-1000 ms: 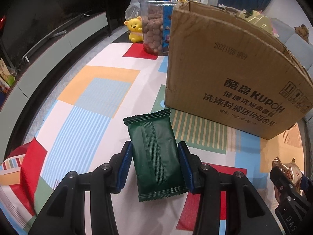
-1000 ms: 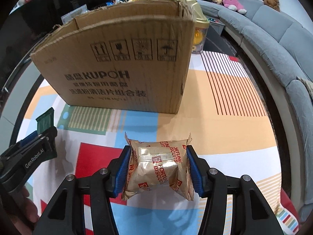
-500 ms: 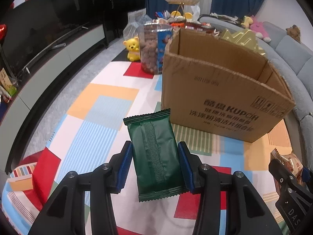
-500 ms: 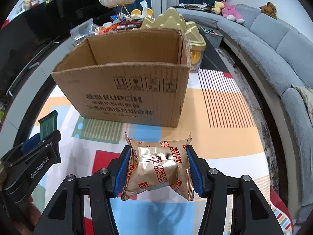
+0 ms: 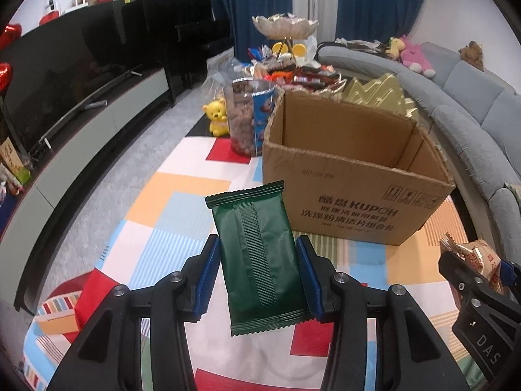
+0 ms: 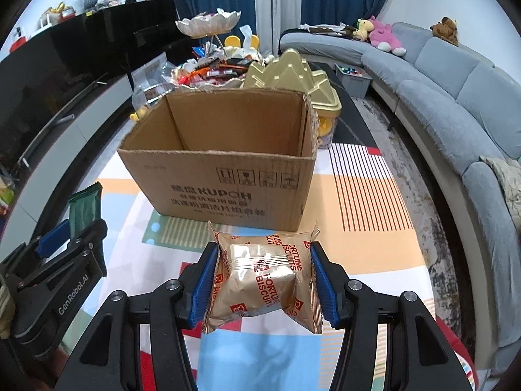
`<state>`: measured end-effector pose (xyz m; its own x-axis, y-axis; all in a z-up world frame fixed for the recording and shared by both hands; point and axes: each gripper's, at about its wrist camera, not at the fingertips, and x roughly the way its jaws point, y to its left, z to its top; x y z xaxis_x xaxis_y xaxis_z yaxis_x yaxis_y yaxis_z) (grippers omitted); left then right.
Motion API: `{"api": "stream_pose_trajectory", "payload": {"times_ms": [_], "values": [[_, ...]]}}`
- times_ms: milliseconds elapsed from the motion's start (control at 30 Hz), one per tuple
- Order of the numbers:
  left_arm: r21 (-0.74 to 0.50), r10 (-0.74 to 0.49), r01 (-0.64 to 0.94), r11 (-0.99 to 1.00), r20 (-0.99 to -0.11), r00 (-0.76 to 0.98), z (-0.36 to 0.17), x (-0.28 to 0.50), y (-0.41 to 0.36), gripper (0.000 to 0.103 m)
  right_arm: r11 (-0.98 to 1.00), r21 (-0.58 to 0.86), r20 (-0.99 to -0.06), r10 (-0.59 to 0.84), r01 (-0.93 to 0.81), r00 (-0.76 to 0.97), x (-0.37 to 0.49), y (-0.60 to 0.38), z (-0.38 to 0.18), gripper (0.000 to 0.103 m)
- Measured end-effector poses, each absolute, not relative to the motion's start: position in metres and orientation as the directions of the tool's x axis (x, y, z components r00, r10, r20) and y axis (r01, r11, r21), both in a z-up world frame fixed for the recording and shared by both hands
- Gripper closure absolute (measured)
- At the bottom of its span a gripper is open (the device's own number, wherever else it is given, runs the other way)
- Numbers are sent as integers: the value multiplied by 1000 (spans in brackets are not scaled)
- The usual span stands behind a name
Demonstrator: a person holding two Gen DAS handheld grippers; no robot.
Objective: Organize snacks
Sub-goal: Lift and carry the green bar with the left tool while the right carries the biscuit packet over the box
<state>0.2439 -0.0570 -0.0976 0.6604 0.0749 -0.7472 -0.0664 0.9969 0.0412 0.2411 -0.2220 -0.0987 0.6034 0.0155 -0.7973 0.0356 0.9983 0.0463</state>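
My left gripper (image 5: pixel 257 277) is shut on a dark green snack packet (image 5: pixel 257 254), held above the colourful mat. My right gripper (image 6: pixel 263 280) is shut on a golden Fortune Biscuits packet (image 6: pixel 263 280). An open brown cardboard box (image 5: pixel 355 195) (image 6: pixel 224 182) stands just ahead of both, its inside walls visible from above. In the left wrist view the right gripper (image 5: pixel 478 277) shows at the right edge with the golden packet (image 5: pixel 475 254). In the right wrist view the left gripper (image 6: pixel 70 238) shows at the left with the green packet (image 6: pixel 83 208).
Behind the box lie a heap of snack packets (image 5: pixel 293 75), a clear jar of brown balls (image 5: pixel 244 120), a yellow bear toy (image 5: pixel 216 117) and a gold tree-shaped tin (image 6: pixel 293 75). A grey sofa (image 6: pixel 456 104) curves along the right; a low dark TV cabinet (image 5: pixel 81 123) runs along the left.
Both grippers have risen with their packets. The box now appears lower and farther off, and its open top and inner walls have come into sight.
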Motion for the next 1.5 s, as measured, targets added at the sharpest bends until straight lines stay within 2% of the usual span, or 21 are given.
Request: {"api": "stream_pose_trajectory", "payload": {"times_ms": [1000, 1500], "values": [[79, -21, 86, 993, -602, 798, -13, 259, -76, 57, 998, 55, -701, 16, 32, 713, 246, -222, -24, 47], [76, -77, 154, 985, -604, 793, -11, 307, -82, 56, 999, 41, -661, 21, 9, 750, 284, -219, -10, 47]]}}
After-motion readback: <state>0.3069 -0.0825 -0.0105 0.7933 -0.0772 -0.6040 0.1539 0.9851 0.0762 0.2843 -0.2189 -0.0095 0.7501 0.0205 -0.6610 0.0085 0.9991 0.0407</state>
